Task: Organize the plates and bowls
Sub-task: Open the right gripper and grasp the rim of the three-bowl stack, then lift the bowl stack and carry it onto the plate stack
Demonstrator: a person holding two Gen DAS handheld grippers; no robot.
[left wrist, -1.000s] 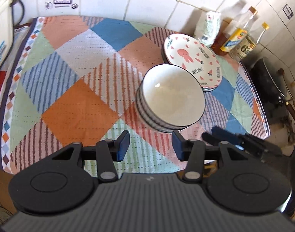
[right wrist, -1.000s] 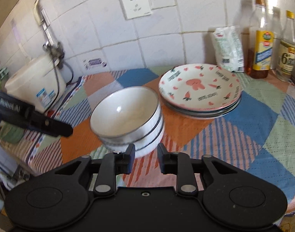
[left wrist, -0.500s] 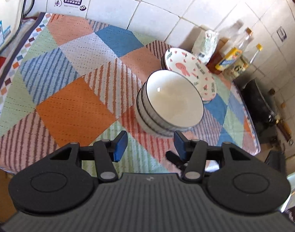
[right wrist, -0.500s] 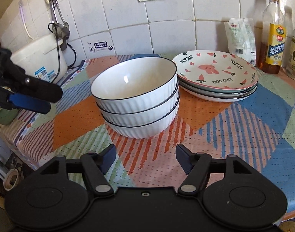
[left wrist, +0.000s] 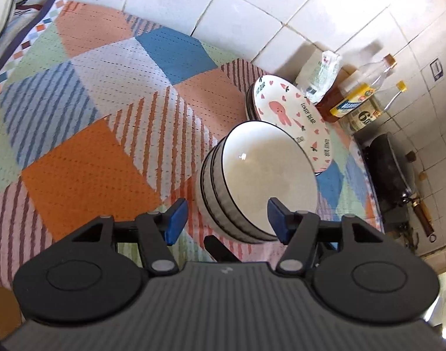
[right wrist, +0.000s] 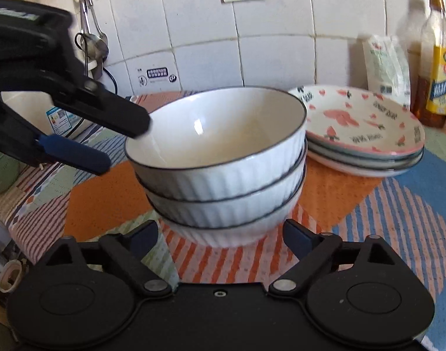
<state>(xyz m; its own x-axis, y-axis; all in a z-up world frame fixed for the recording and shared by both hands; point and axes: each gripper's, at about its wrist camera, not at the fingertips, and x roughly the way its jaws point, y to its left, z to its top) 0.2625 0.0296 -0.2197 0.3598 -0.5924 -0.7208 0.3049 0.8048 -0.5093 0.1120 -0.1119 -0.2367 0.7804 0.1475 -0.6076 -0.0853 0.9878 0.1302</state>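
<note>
The left gripper (right wrist: pixel 117 143) is seen at the left of the right wrist view, its jaws parted and just opened further, one finger above the near-left rim of the top bowl and the other outside and below it; whether the rim is touched cannot be told. A stack of three white ribbed bowls (right wrist: pixel 223 161) is set on the patchwork cloth of the table (left wrist: pixel 85 175). The right gripper (right wrist: pixel 223 237) is held low in front of the stack, its jaws just spread wide, nothing pressed between them. Just right of the bowls, a stack of plates (right wrist: pixel 366 134) with a pink bear print is placed. A white bag (right wrist: pixel 387 61) and an oil bottle (right wrist: pixel 439 79) are stood by the tiled wall.
</note>
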